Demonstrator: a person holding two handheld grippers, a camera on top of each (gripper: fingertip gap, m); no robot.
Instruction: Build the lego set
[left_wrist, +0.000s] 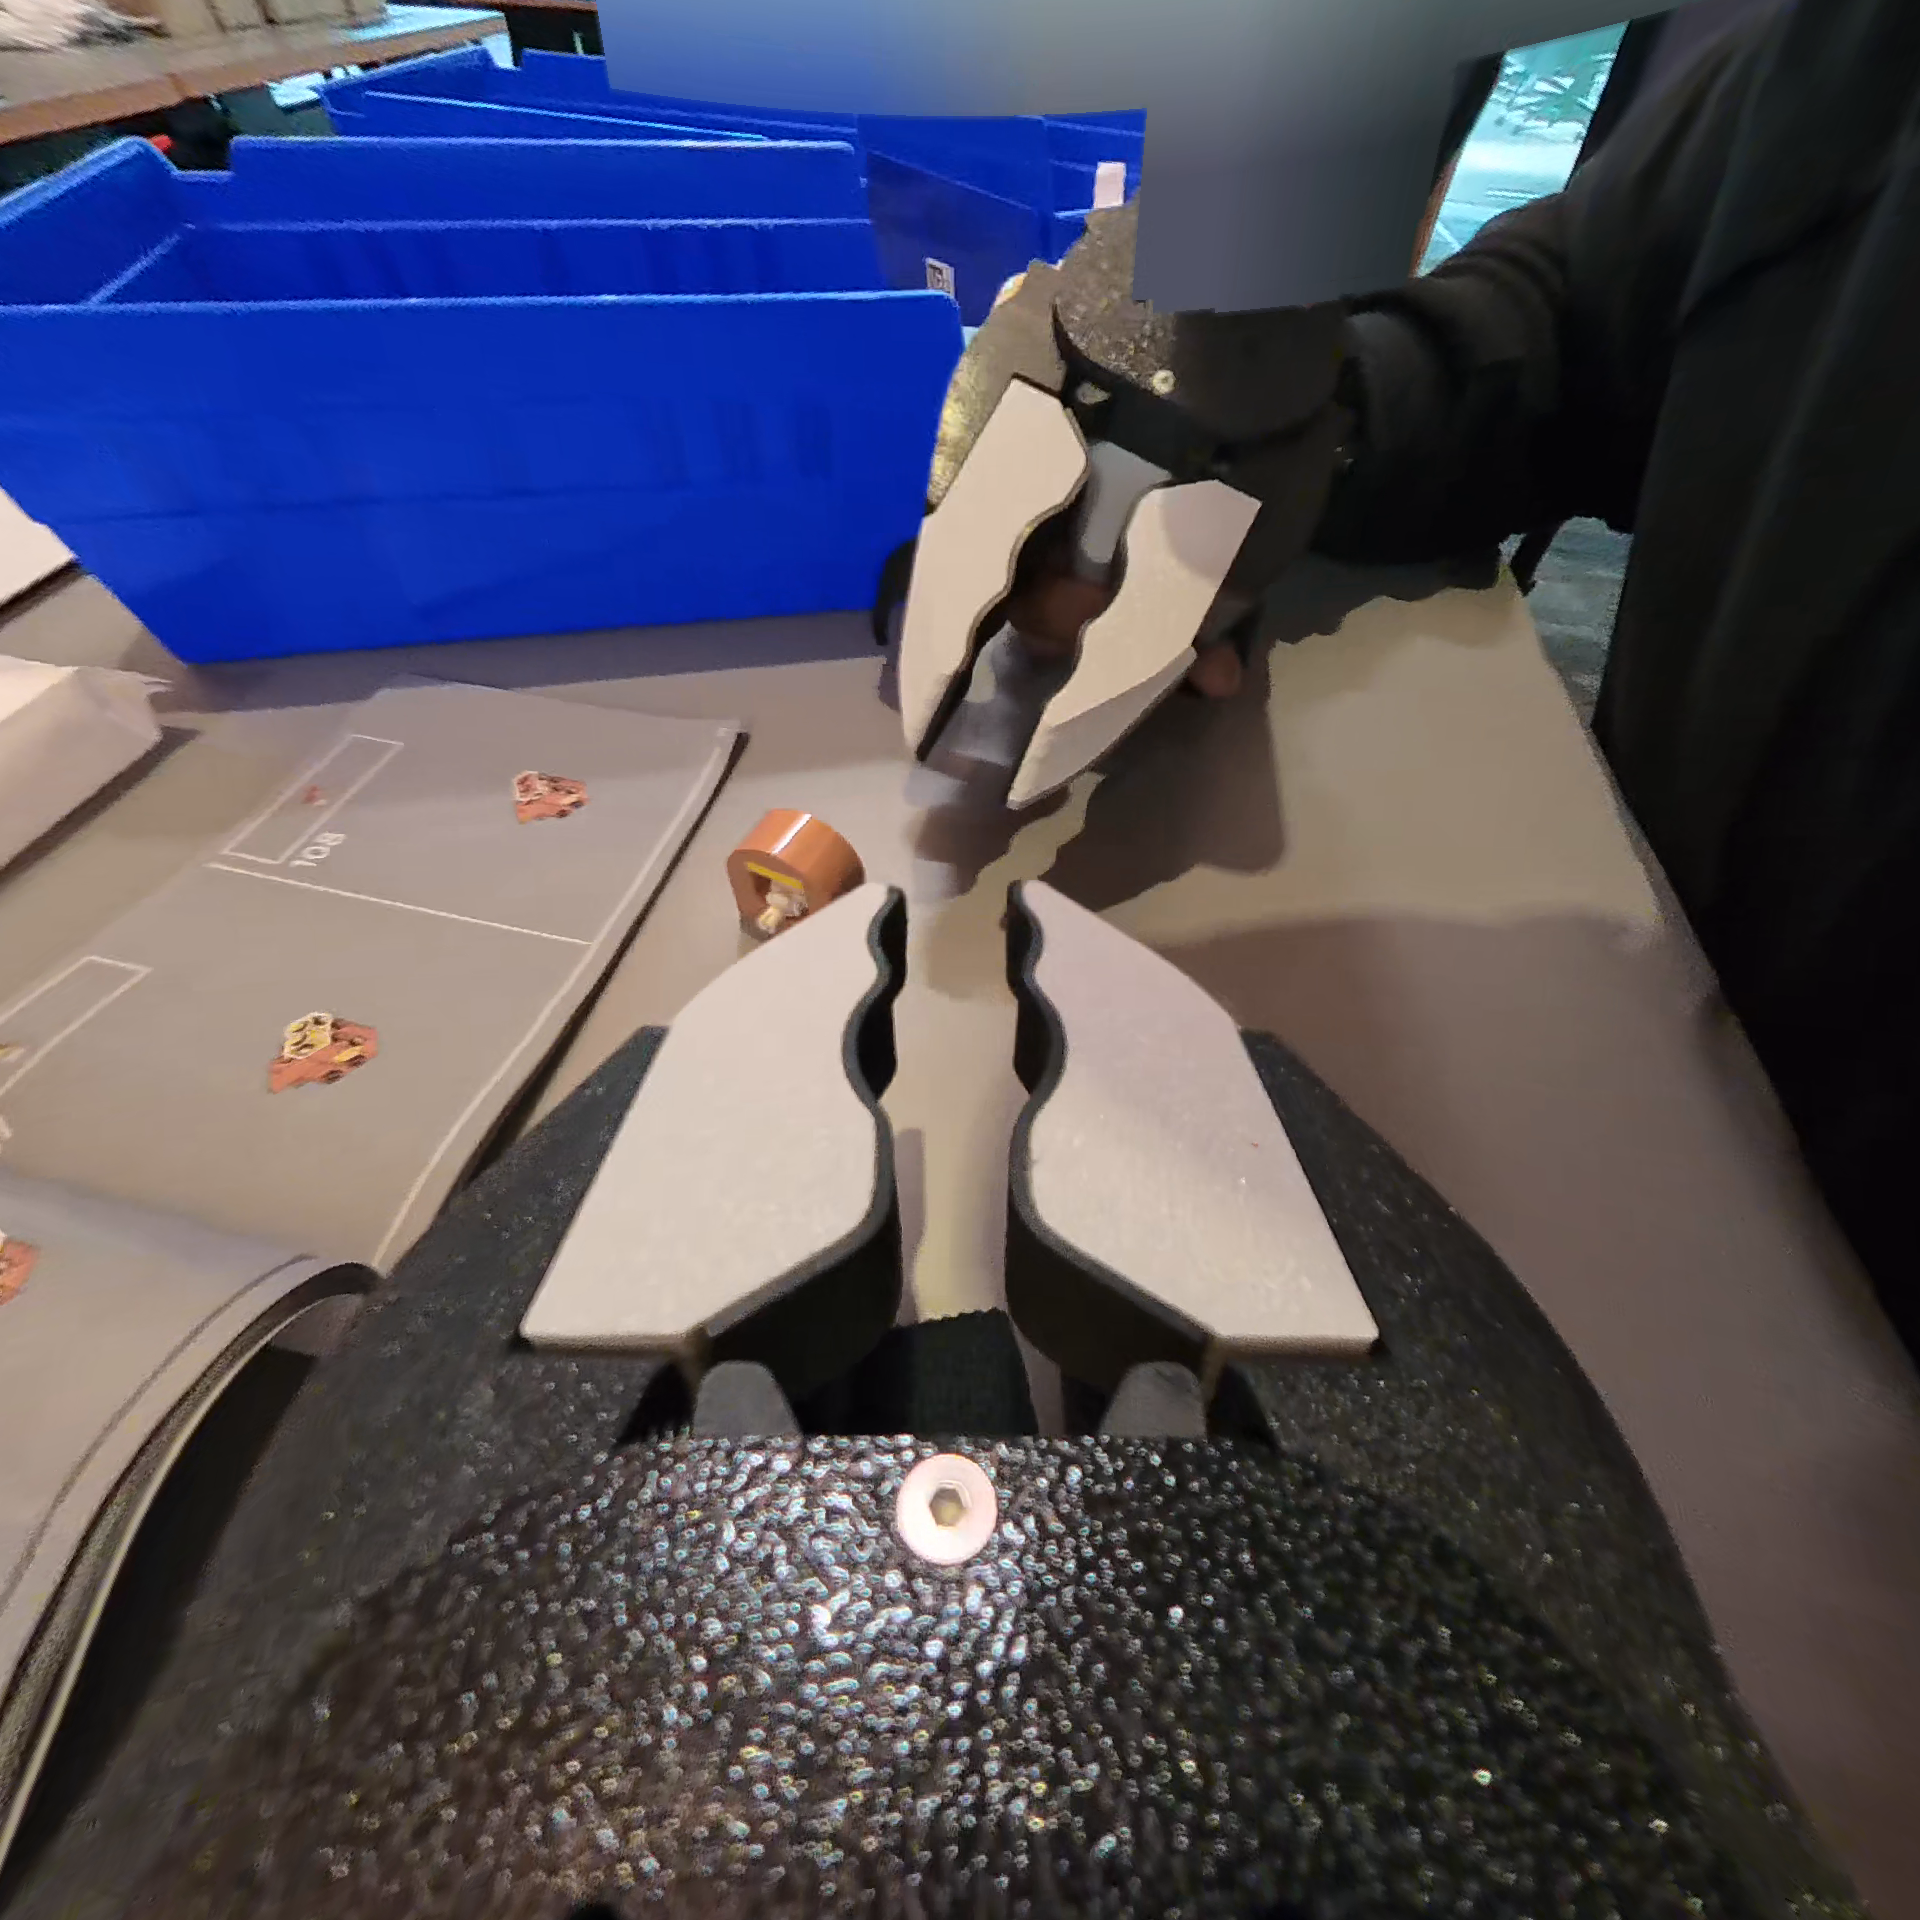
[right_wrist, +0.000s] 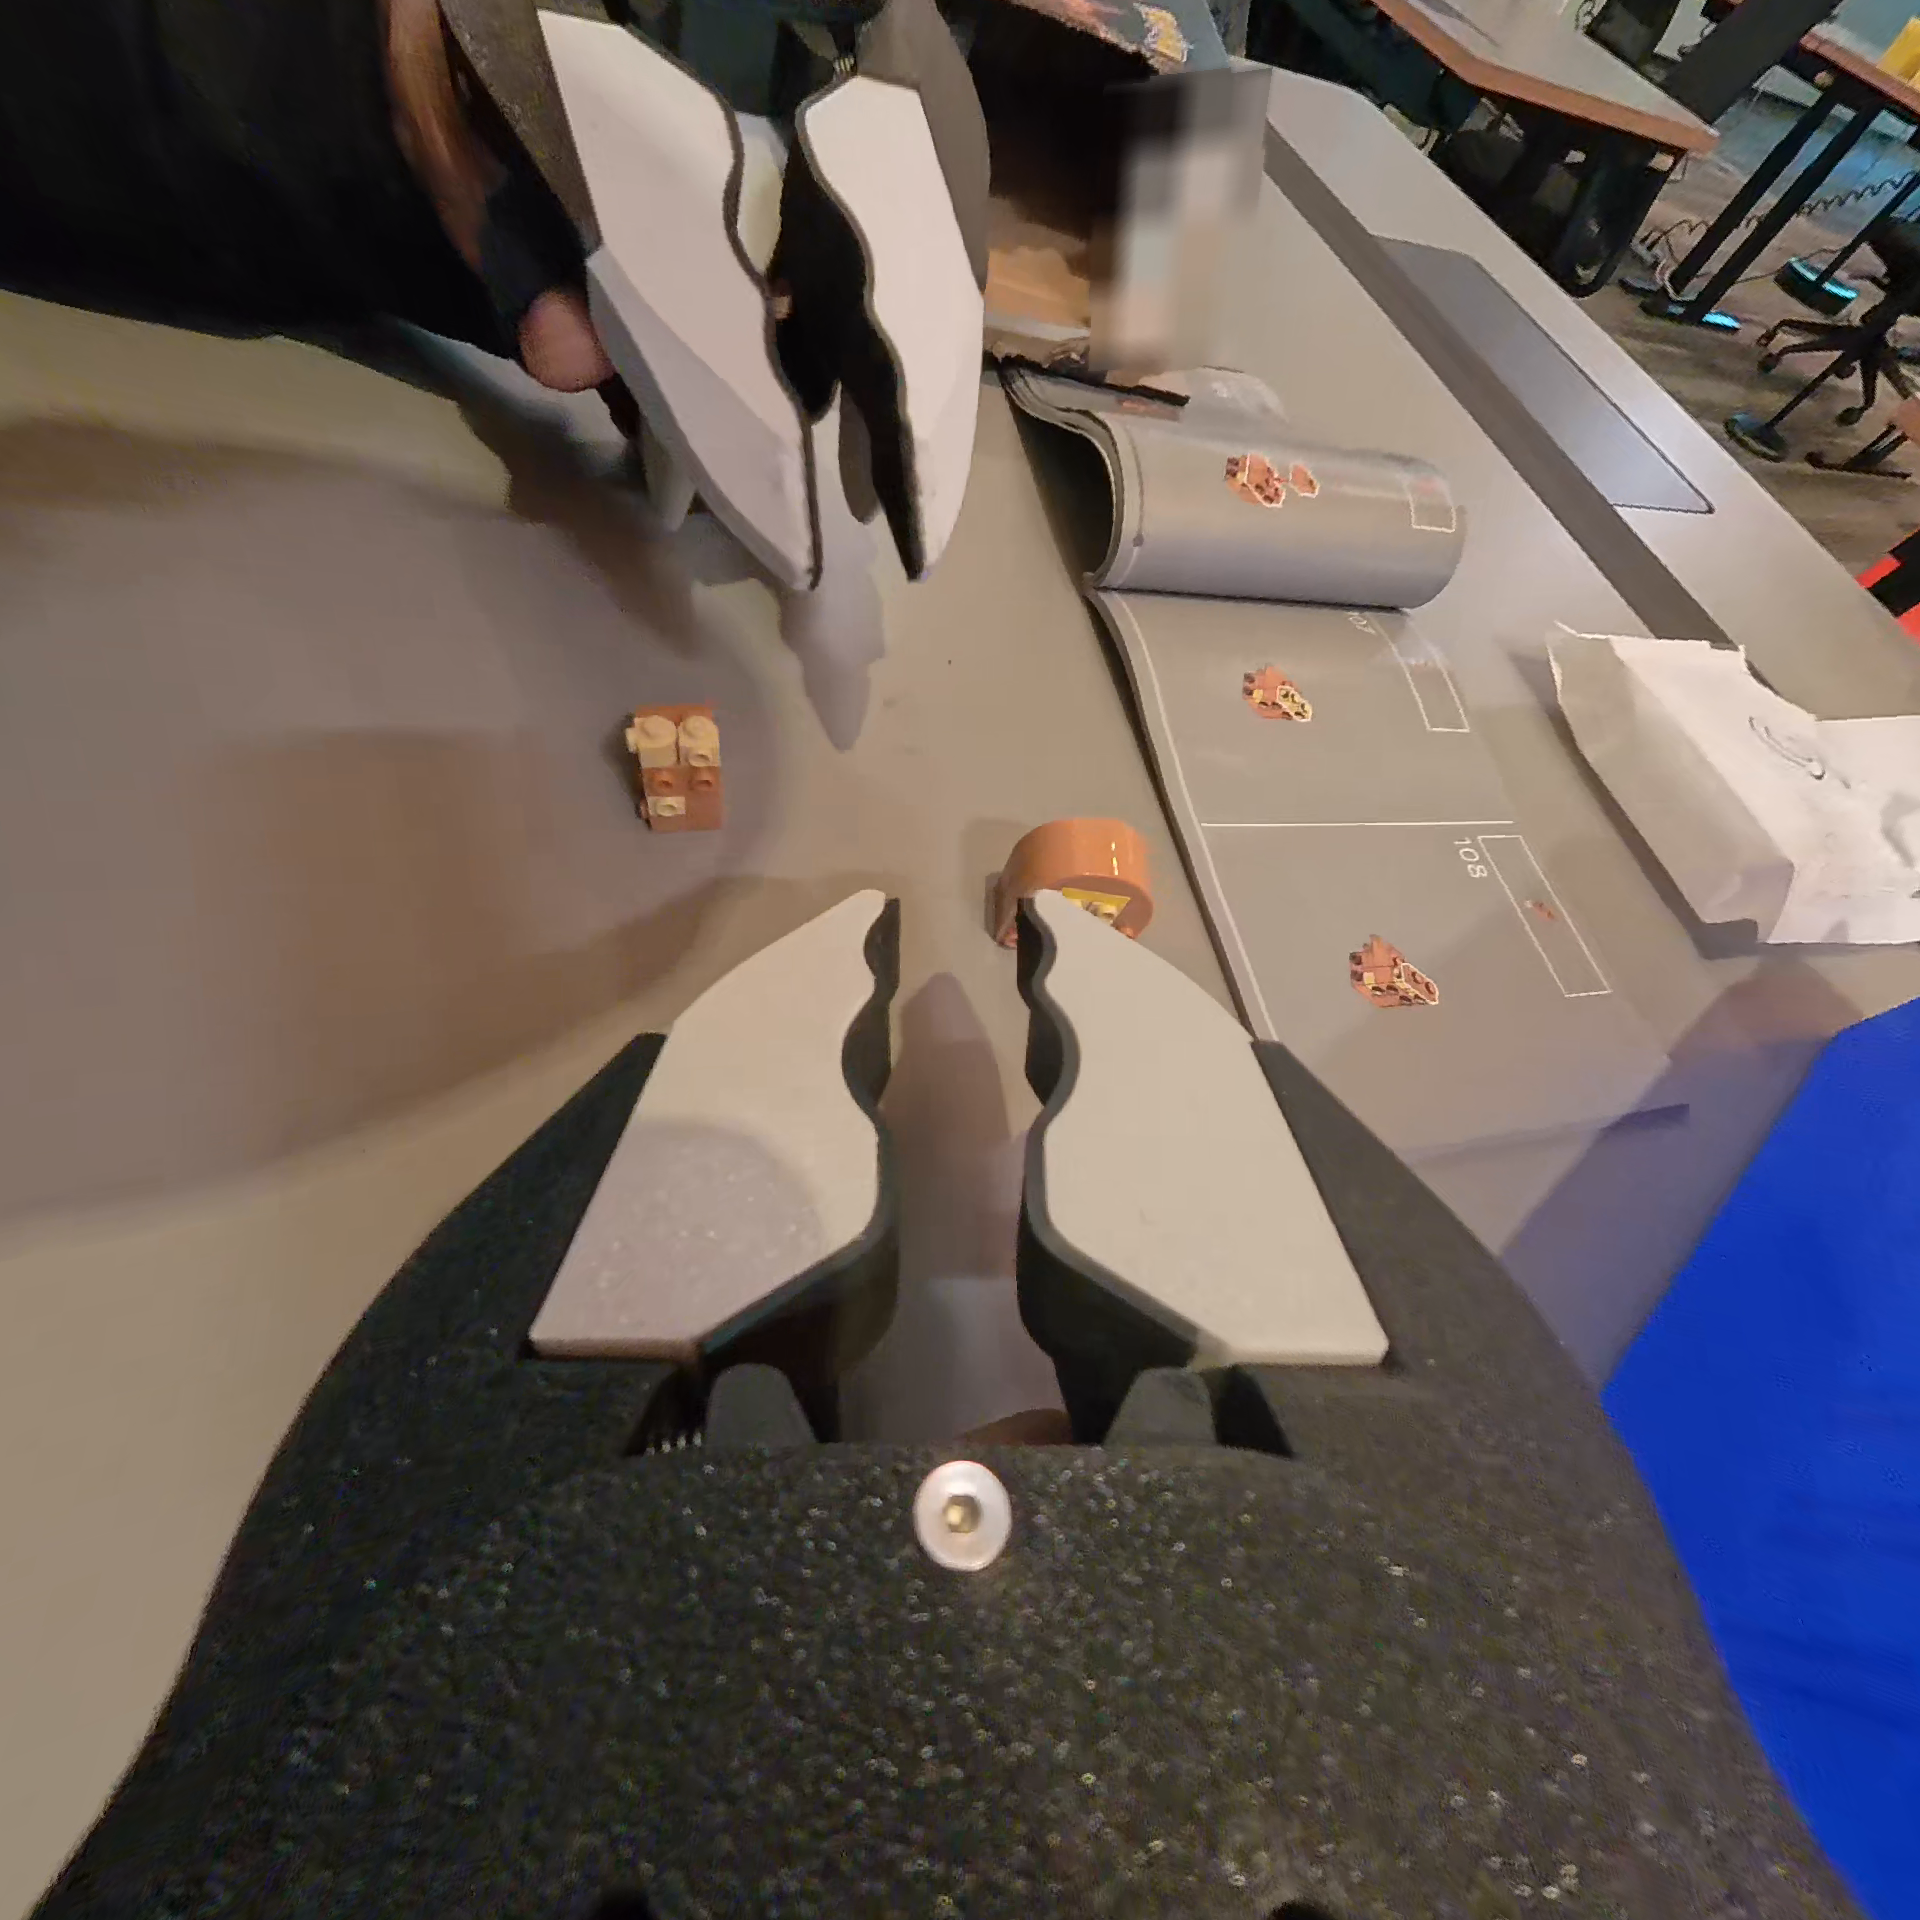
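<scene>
Tongs both spread, nothing pinched: left tongs (left_wrist: 956, 904), right tongs (right_wrist: 956, 914). Rounded brown piece (right_wrist: 1081, 862) on table (right_wrist: 312, 623), 1 o'clock off right tips. Studded brown block (right_wrist: 675, 769) at 10 o'clock, apart, unjoined.

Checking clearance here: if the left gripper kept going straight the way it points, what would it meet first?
Likely the right gripper, facing it just ahead; only bare table lies between. The brown curved brick sits left of that line. Depth is uncertain.

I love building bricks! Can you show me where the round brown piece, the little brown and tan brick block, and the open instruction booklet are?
Round brown piece (right_wrist: 1081, 857): right wrist view, its curved top.
Brown and tan brick block (right_wrist: 675, 767): right wrist view, its studded middle.
Instruction booklet (right_wrist: 1351, 790): right wrist view, its open grey page.
</scene>
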